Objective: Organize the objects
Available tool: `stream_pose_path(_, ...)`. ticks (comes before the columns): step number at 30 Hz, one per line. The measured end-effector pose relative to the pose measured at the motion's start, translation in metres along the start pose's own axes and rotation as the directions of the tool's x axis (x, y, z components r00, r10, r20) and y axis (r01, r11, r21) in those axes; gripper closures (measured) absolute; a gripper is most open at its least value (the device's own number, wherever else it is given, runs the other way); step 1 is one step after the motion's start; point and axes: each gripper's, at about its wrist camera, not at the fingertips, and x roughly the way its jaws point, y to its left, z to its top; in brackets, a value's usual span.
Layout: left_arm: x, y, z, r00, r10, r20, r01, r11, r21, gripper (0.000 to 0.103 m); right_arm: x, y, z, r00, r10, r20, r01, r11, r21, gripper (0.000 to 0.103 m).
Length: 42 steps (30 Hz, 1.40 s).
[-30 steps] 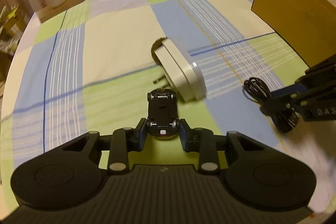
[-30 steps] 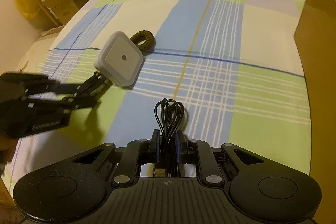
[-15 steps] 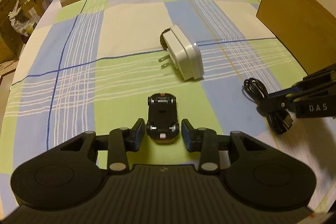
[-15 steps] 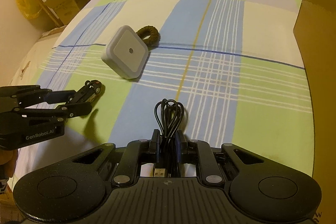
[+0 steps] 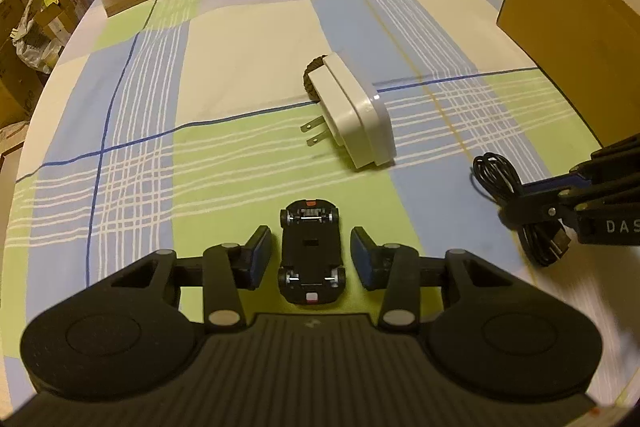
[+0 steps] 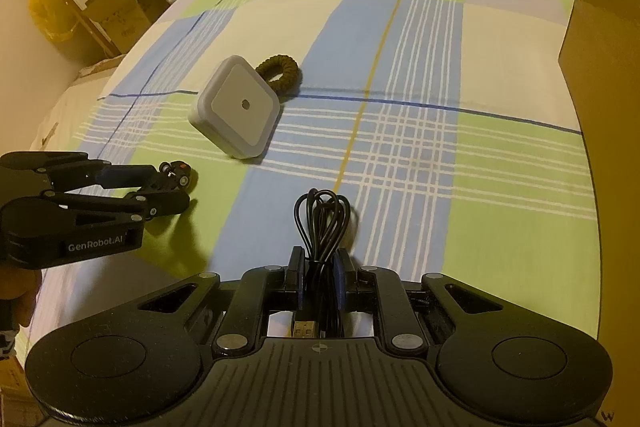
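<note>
Checked tablecloth (image 5: 248,39) covers the desk, cardboard box (image 5: 576,39) at right edge, likely the drop target. Left tongs (image 5: 311,254) spread, straddling the upside-down toy car (image 5: 311,255), pads clear of it; right tongs (image 6: 319,277) clenched on the coiled USB cable (image 6: 321,223), lifted for transfer. Plug-in night light (image 6: 237,105) and hair tie (image 6: 279,73) sit touching mid-desk, untouched.

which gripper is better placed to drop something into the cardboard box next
Right. The right gripper is shut on the black cable, with the cardboard box on its side. The left gripper is open around the toy car.
</note>
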Motion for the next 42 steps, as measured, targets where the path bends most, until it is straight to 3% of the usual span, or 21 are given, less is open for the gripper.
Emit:
stream_pose_path(4,0.002,0.002,0.005,1.000,-0.001,-0.023,0.000,1.000,-0.008,0.066,-0.001,0.000,0.000,1.000,0.005,0.004,-0.005,1.000,0.007,0.092)
stream_pose_path(7,0.004,0.005,0.007,0.999,-0.013,-0.039,0.012,1.000,-0.023,0.077,-0.002,-0.002,0.001,1.000,0.010,0.009,-0.010,1.000,0.018,0.092)
stream_pose_path(22,-0.033,-0.016,-0.004,1.000,-0.014,-0.014,0.013,0.996,-0.093,0.077,-0.025,-0.009,-0.002,0.995,0.045,0.093,-0.053,0.995,0.087,0.092)
stream_pose_path(28,-0.067,-0.033,-0.002,0.999,-0.019,0.027,0.023,0.991,-0.129,0.077,-0.060,-0.012,-0.009,0.993,0.040,0.110,-0.055,0.988,0.142,0.092)
stream_pose_path(42,-0.154,-0.095,-0.001,0.986,-0.062,0.153,0.092,0.977,-0.195,0.077,-0.177,-0.023,-0.039,0.971,-0.034,0.238,-0.011,0.983,0.184,0.092)
